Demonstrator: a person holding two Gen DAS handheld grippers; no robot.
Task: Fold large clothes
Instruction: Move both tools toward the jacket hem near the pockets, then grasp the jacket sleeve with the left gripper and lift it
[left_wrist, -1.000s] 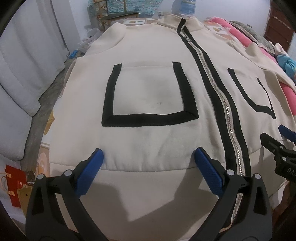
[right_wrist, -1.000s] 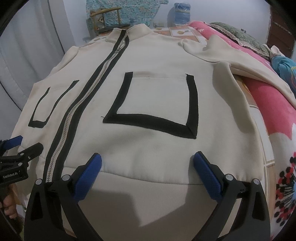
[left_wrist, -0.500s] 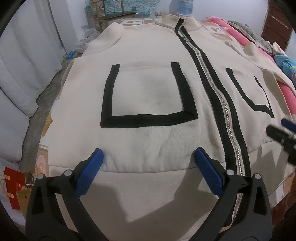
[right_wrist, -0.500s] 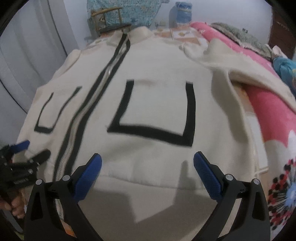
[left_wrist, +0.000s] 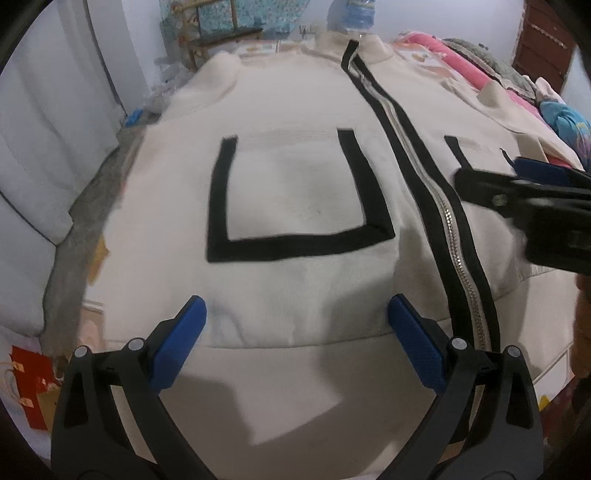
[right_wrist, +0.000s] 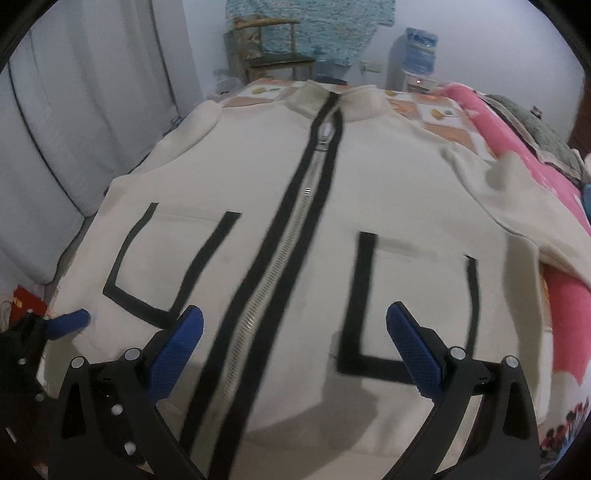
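A large cream zip-up jacket with black trim, a silver zipper and black-outlined pockets lies flat, front up, on the bed; it also fills the right wrist view. My left gripper is open and empty, hovering over the hem below the left pocket. My right gripper is open and empty, above the zipper near the hem. The right gripper shows at the right of the left wrist view; a blue fingertip of the left gripper shows at the left of the right wrist view.
A pink blanket and other clothes lie on the bed at the right. A white curtain hangs at the left. A wooden chair and a water dispenser stand by the far wall. Red bags sit on the floor.
My right gripper has swung left and forward from the right pocket to over the zipper. My left gripper has moved slightly forward. Both stay open.
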